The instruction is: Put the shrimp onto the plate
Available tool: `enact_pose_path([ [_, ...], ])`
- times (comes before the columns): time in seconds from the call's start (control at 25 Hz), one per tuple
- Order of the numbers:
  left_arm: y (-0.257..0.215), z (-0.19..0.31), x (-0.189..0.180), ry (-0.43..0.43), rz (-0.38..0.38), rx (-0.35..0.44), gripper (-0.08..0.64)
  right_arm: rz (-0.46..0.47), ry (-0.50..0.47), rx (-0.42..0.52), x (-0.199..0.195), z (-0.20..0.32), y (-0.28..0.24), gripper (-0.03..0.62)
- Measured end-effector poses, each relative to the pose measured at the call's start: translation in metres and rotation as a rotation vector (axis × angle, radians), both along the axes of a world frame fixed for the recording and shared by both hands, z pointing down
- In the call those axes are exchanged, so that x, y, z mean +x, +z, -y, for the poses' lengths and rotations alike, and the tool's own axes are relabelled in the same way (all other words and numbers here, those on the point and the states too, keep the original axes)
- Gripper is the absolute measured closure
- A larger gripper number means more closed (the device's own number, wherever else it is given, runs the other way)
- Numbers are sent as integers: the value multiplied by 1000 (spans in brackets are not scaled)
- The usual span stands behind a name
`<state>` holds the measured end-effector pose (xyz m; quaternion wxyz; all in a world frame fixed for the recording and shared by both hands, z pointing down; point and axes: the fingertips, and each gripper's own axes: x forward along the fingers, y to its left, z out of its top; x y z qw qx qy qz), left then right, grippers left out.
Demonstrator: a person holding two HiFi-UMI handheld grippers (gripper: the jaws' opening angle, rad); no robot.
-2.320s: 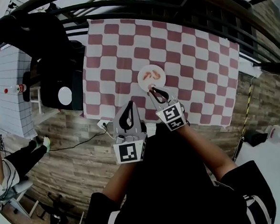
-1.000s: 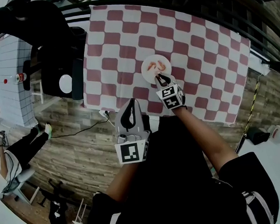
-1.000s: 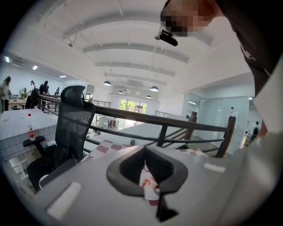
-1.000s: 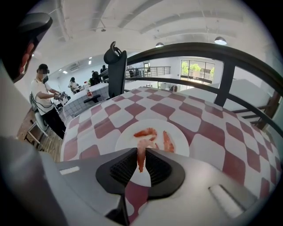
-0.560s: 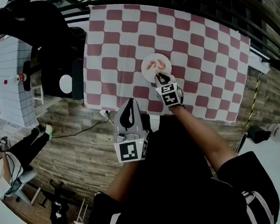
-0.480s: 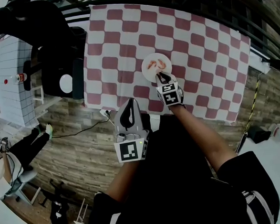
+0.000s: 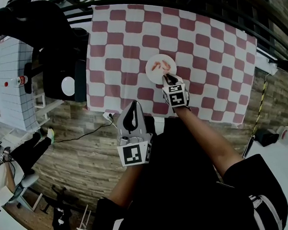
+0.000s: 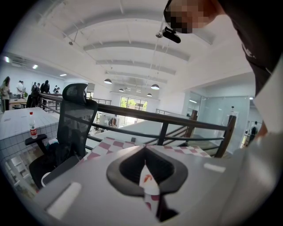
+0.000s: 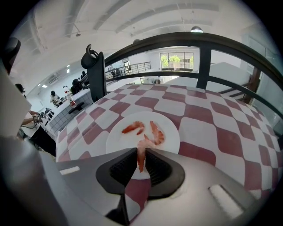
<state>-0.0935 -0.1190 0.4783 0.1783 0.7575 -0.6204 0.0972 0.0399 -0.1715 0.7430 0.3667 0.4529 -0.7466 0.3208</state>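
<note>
Arms in black sleeves extend forward from the person. The right one reaches further, bringing the right gripper (image 7: pixel 167 79) (image 9: pixel 140 152) over the plate's (image 7: pixel 153 76) (image 9: pixel 119 139) near rim, tilted down toward it. Its jaws are clamped on a shrimp (image 9: pixel 140 155), whose long axis runs along the jaws. The shrimp's far end sticks out past the jaw tips toward the plate's centre. Two more shrimps (image 9: pixel 132 128) (image 9: pixel 157 133) lie on the plate beyond it, side by side. The left gripper (image 7: pixel 132 108) (image 8: pixel 144 152) is held back, well short of the plate at the near edge of the checkered cloth (image 7: pixel 204 58). Its jaws are together with nothing held.
</note>
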Motion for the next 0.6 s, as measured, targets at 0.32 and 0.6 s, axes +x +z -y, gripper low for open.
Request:
enact_pose_path([
  [0.32, -2, -2, 1, 6, 11, -1, 551, -4, 33, -30, 3, -4, 4, 532],
  [0.6, -4, -4, 1, 3, 18, 13, 551, -8, 34, -15, 3, -4, 3, 527],
])
